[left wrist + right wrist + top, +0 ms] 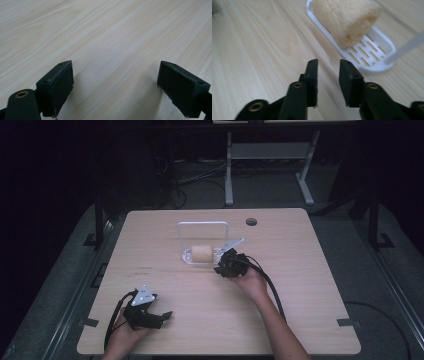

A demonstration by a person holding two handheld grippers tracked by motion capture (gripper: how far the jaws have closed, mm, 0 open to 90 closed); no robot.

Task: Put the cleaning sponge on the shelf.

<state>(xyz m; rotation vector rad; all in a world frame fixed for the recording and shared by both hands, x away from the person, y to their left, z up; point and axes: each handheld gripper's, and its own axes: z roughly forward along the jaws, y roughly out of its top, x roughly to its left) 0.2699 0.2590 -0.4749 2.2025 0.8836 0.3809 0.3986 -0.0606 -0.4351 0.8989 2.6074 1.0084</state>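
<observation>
A tan loofah sponge (202, 253) lies in a white slotted tray (186, 256) with a tall white wire handle (202, 223), at the middle of the wooden table. My right gripper (220, 268) rests just right of the tray's front corner. In the right gripper view the right gripper (328, 72) has its jaws a narrow gap apart with nothing between them, a little short of the tray (364, 68) and the sponge (347, 20). My left gripper (162, 313) sits near the front left of the table. In the left gripper view the left gripper (115, 82) is wide open over bare wood.
A round cable hole (251, 222) sits at the table's back right. A black cable (272, 287) trails from the right gripper along the forearm. White desk legs (229, 170) stand on the floor beyond the table's far edge.
</observation>
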